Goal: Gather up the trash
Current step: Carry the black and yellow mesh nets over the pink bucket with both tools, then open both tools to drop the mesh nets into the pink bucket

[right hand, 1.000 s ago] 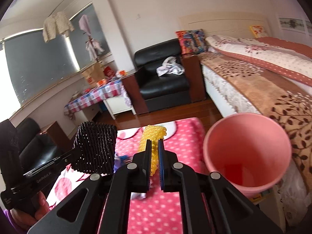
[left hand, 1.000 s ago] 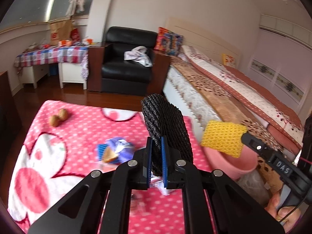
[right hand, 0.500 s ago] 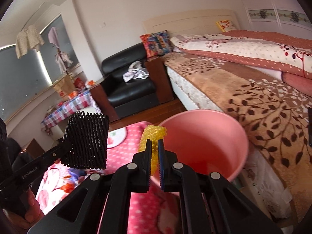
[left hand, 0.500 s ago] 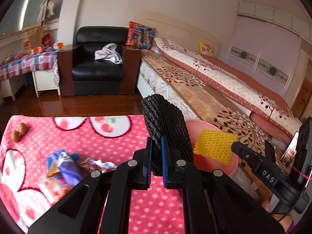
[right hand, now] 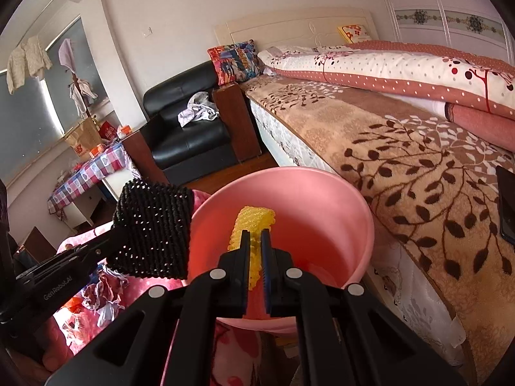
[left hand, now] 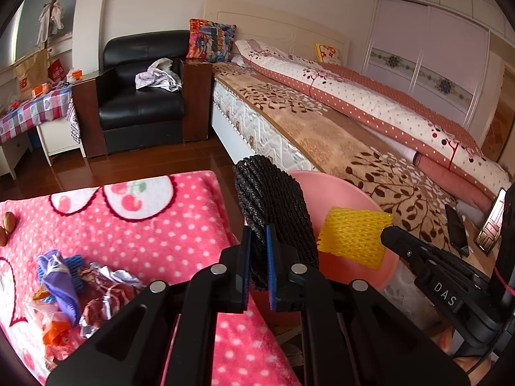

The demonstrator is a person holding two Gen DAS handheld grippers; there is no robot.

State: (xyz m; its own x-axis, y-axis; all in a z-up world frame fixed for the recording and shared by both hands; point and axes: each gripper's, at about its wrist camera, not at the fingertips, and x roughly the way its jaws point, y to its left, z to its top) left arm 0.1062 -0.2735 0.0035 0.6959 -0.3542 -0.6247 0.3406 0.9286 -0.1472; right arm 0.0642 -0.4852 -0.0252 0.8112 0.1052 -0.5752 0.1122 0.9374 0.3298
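My left gripper (left hand: 258, 257) is shut on a black foam net sleeve (left hand: 273, 212), held at the left rim of the pink bucket (left hand: 338, 186). My right gripper (right hand: 255, 257) is shut on a yellow foam net sleeve (right hand: 252, 228), held over the open mouth of the pink bucket (right hand: 322, 189). The yellow sleeve also shows in the left wrist view (left hand: 354, 238), in front of the bucket. The black sleeve shows in the right wrist view (right hand: 153, 228) at the bucket's left edge. A pile of wrappers (left hand: 67, 283) lies on the pink polka-dot blanket (left hand: 161, 231).
A bed (left hand: 354, 135) with a brown leaf-print cover runs along the right, close to the bucket. A black armchair (left hand: 141, 103) stands at the back. A checked-cloth table (left hand: 29, 112) is at the far left. Two nuts (left hand: 6, 225) lie at the blanket's left edge.
Both grippers have swung right from the blanket toward the bucket, each still holding its sleeve. The yellow sleeve now hangs over the bucket's mouth; the black one reaches its rim.
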